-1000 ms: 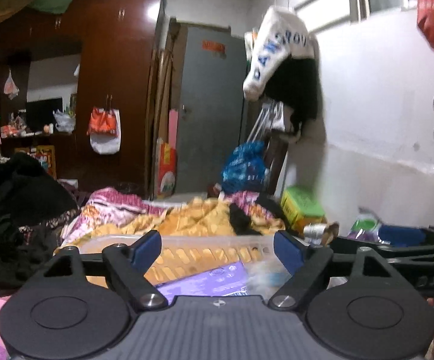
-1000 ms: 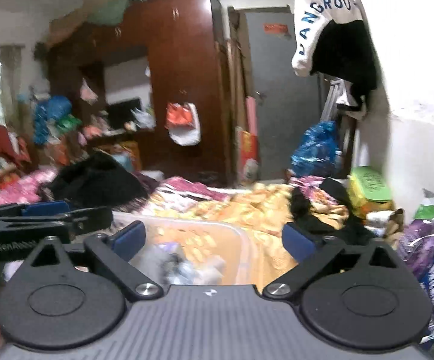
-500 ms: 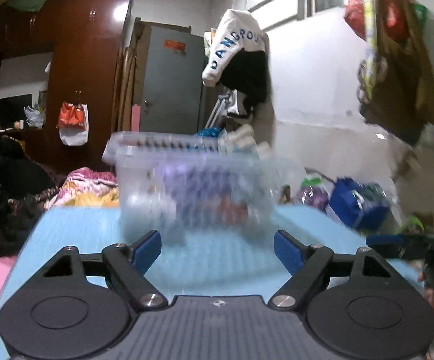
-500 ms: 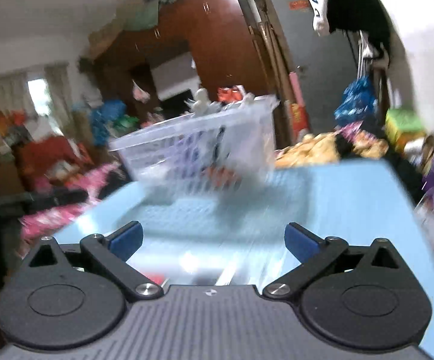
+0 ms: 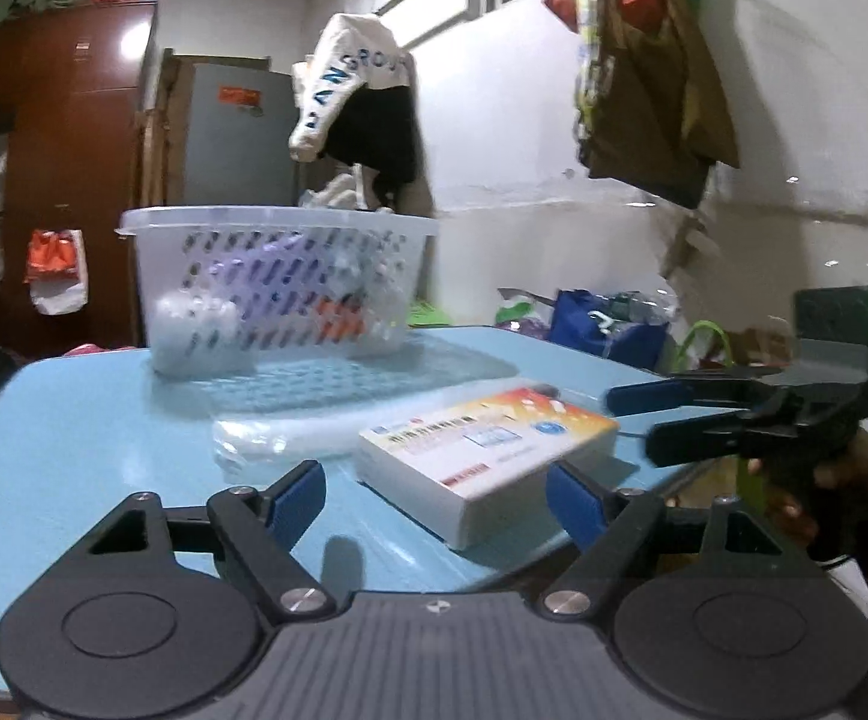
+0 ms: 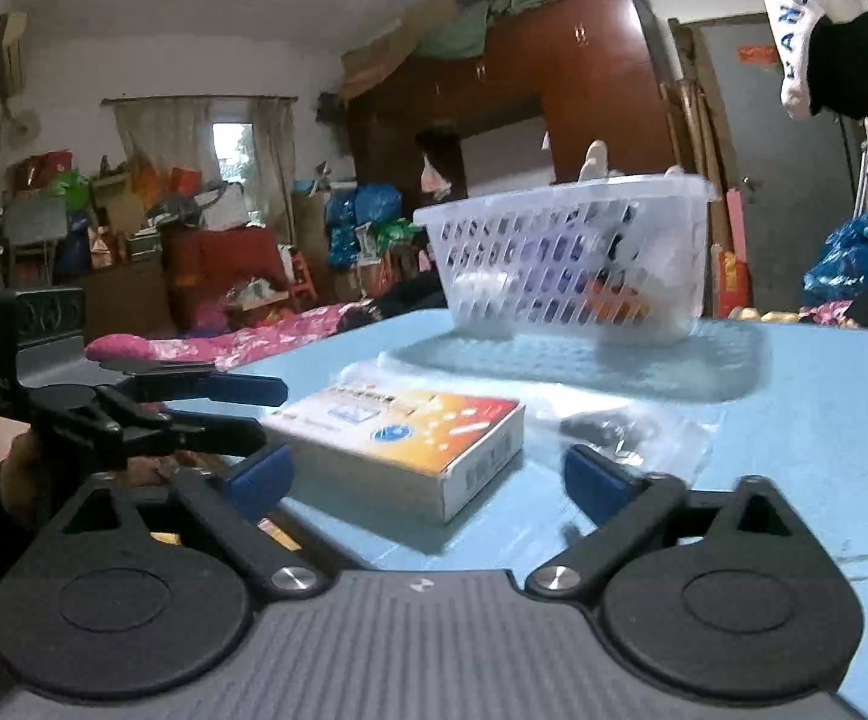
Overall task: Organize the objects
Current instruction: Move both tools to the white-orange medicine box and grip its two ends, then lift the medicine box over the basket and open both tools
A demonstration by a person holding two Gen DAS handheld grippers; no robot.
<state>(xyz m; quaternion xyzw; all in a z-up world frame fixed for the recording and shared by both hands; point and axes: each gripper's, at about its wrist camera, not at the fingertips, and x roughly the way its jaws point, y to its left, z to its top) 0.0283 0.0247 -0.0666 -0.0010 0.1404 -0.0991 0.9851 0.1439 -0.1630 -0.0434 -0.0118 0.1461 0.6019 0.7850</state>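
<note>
Table point(image 5: 74, 420) fills the lower frame, the basket point(image 5: 278, 288) upper left of centre on it, the box point(image 5: 482, 450) flat at centre and a clear bag point(image 5: 254, 444) just left. Both the left gripper point(image 5: 434, 492) and right gripper point(image 6: 425, 474) are spread wide, holding nothing. I'd take the box across its narrow sides, level, then lift it over the rim.

This is a lived-in home, a crowded bedroom used for storage as well. A tall dark wooden wardrobe point(image 6: 590, 78) with bundles piled on top stands at the far wall beside a grey door point(image 5: 242, 132), and a bed with pink patterned bedding point(image 6: 242, 342) lies to the left under a curtained window point(image 6: 206, 144). Clothes hang on the white wall point(image 5: 362, 102) at the right, filled plastic bags point(image 6: 842, 264) and boxes crowd the floor and shelves, and a light blue counter point(image 6: 794, 420) stands near.
</note>
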